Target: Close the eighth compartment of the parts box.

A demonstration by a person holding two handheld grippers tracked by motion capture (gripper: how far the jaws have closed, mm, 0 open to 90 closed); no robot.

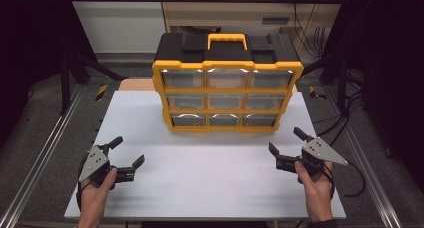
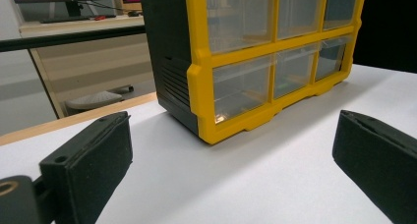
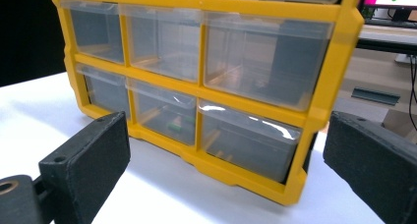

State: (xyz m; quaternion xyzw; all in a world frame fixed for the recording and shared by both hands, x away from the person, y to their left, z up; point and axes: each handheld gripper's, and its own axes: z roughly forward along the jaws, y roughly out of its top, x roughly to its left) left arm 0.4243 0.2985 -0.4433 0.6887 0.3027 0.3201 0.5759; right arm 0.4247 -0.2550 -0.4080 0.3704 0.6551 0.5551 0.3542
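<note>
Both grippers spread wide, holding nothing, near edge of white table point(image 1: 200, 188).
Organizer point(image 1: 227, 83) stands at table's far-mid: boxy black plastic shell, yellow frame & handle, 3x3 clear drawers; left gripper point(image 1: 127, 152) & right gripper point(image 1: 286, 141) w/ matte black blocky pads.

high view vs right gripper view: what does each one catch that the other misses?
High view alone: the organizer's yellow carry handle and black top, all nine drawers, the left gripper and right gripper both open, each in a hand, apart from the cabinet.

Right gripper view alone: something small and green inside the bottom-middle drawer, and a monitor on a desk behind.

Both: the yellow-framed drawer organizer standing upright on the white table, drawers shut.
</note>
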